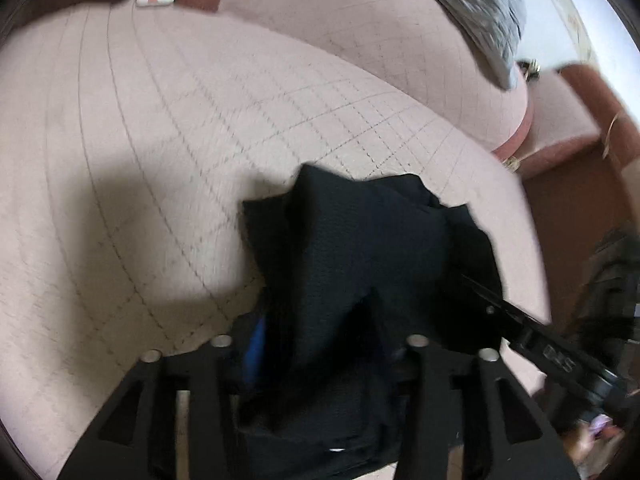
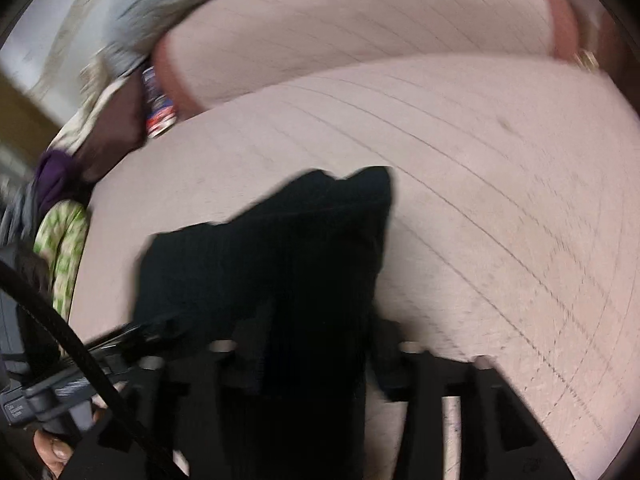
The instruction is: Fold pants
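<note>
Black pants (image 1: 360, 240) lie bunched on a pale pink quilted sofa seat (image 1: 160, 140). In the left wrist view the cloth drapes between the fingers of my left gripper (image 1: 320, 344). The fingers stand apart, and a blue pad (image 1: 256, 336) shows bare beside the fabric. My right gripper's finger (image 1: 520, 332) reaches into the bundle from the right. In the right wrist view the pants (image 2: 260, 260) hang between the fingers of my right gripper (image 2: 318, 348). A strip of seat shows between the cloth and the right-hand finger. The left gripper (image 2: 100, 352) enters from the left.
The sofa's back cushion (image 1: 360, 20) rises behind the seat, with grey fabric (image 1: 480, 8) lying over its top. A red, white and blue pack (image 2: 158, 108) is wedged at the seat's far corner. Green patterned cloth (image 2: 64, 248) and purple cloth (image 2: 52, 176) lie off the seat's left edge.
</note>
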A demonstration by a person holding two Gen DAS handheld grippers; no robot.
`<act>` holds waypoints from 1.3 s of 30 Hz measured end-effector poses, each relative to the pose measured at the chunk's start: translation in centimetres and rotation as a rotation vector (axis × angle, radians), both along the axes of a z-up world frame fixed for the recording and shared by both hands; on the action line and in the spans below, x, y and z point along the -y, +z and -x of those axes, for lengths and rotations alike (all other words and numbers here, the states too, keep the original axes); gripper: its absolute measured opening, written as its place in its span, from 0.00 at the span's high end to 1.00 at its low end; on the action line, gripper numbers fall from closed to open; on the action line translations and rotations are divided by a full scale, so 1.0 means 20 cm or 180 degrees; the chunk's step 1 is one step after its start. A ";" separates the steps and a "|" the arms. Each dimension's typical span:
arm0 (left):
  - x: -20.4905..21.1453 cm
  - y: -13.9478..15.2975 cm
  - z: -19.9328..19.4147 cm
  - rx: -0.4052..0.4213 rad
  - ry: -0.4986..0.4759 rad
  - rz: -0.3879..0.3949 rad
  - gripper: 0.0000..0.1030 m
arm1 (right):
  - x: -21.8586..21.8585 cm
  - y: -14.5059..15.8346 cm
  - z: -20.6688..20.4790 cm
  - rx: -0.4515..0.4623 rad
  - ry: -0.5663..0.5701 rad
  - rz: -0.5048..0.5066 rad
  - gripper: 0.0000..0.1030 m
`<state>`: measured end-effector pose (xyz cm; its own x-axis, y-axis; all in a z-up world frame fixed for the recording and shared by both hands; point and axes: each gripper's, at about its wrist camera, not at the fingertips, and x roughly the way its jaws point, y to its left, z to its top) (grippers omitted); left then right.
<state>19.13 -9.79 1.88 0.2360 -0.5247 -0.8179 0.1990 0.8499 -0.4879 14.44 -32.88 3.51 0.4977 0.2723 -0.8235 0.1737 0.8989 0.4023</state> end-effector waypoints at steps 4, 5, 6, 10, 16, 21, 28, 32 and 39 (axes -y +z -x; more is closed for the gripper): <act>-0.13 0.03 0.03 -0.0089 0.0052 0.0258 0.54 | 0.13 0.09 0.08 0.0252 -0.0208 -0.0056 0.41; -0.16 0.07 0.05 -0.0047 0.0099 0.0269 0.56 | 0.15 0.14 0.10 0.0369 -0.0222 -0.0013 0.41; -0.19 0.12 0.06 0.0031 0.0161 0.0307 0.57 | 0.16 0.19 0.12 0.0468 -0.0207 -0.0015 0.41; -0.20 0.32 0.08 0.0295 0.0280 0.0691 0.57 | 0.19 0.31 0.11 0.0673 -0.0115 -0.0484 0.41; 0.01 0.20 -0.04 0.0107 0.0262 0.0400 0.54 | 0.17 0.10 -0.08 0.0281 -0.0153 -0.1063 0.41; 0.00 0.08 -0.06 0.0068 0.0315 0.0369 0.56 | 0.25 -0.08 -0.08 0.0028 -0.0556 -0.0879 0.41; -0.13 0.18 0.08 0.0115 0.0455 0.0114 0.54 | 0.36 0.07 0.25 0.0350 -0.0766 -0.0834 0.41; -0.22 0.21 0.31 0.0236 0.0486 -0.0090 0.49 | 0.26 0.18 0.52 0.0519 -0.0672 -0.0575 0.41; -0.22 0.38 0.87 0.1014 0.0481 -0.0831 0.33 | 0.01 0.21 0.96 0.0582 -0.0584 -0.0139 0.37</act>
